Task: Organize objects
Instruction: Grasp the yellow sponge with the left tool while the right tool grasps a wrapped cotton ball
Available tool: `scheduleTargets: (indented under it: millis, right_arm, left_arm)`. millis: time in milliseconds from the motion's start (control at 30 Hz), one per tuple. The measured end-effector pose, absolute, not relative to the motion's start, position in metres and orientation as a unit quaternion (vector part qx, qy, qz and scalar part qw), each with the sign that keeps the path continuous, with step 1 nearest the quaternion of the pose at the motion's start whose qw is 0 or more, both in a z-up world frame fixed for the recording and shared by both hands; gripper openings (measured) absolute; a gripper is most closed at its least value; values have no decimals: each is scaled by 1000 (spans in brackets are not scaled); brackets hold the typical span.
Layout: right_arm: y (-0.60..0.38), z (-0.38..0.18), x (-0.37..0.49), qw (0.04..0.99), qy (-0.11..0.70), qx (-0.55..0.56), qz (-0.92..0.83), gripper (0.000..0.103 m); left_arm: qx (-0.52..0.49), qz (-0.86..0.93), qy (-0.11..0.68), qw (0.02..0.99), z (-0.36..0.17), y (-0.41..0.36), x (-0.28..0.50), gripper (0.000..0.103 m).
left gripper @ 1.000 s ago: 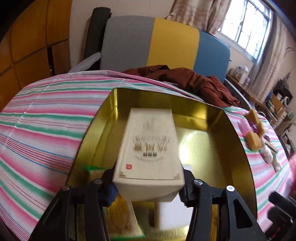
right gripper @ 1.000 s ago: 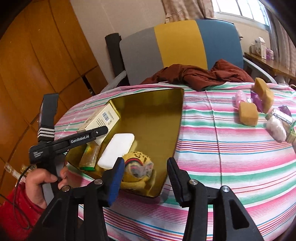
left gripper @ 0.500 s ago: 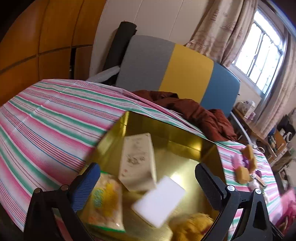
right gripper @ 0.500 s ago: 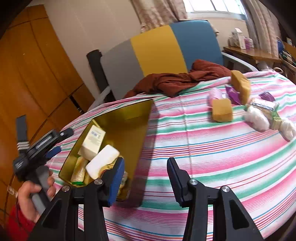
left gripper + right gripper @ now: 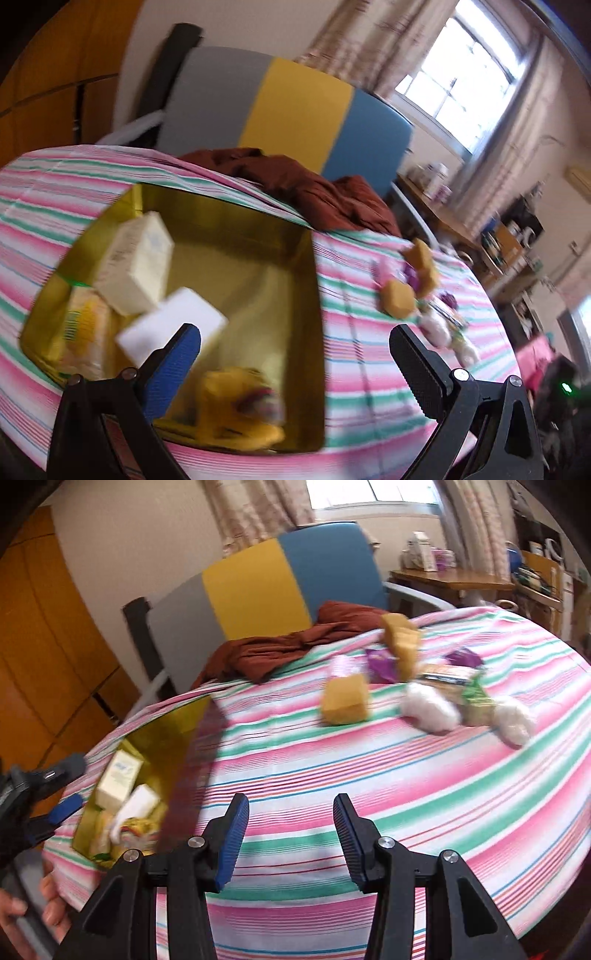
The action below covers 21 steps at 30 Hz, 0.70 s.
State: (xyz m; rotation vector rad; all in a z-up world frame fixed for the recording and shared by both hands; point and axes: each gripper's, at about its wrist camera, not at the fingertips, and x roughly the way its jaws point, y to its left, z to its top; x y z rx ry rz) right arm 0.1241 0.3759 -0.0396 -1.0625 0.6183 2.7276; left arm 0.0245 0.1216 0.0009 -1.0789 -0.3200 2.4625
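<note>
Your striped surface (image 5: 369, 775) carries the gold tin (image 5: 295, 258) at nine o'clock, already holding a cream box (image 5: 136, 266) and white block (image 5: 173, 328). Sponges (image 5: 345, 699) (plus packets) wait at one o'clock. Left tool (image 5: 295, 354) gapes empty; right tool (image 5: 290, 834) stands part-open, empty.

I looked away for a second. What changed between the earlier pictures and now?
The left hand-held gripper let go of the cream box, which now lies in the gold tin; its jaws have just opened wide, empty, and it pulled back. The right hand-held gripper swung toward the yellow sponge, open and empty as before.
</note>
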Motion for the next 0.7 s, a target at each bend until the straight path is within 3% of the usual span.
scheduleTargets:
  millis: [700]
  right_arm:
    - [560,-62,144,271,221,-314,883,48]
  left_arm:
    - [-438,841,-19,319,-23,237,69,103]
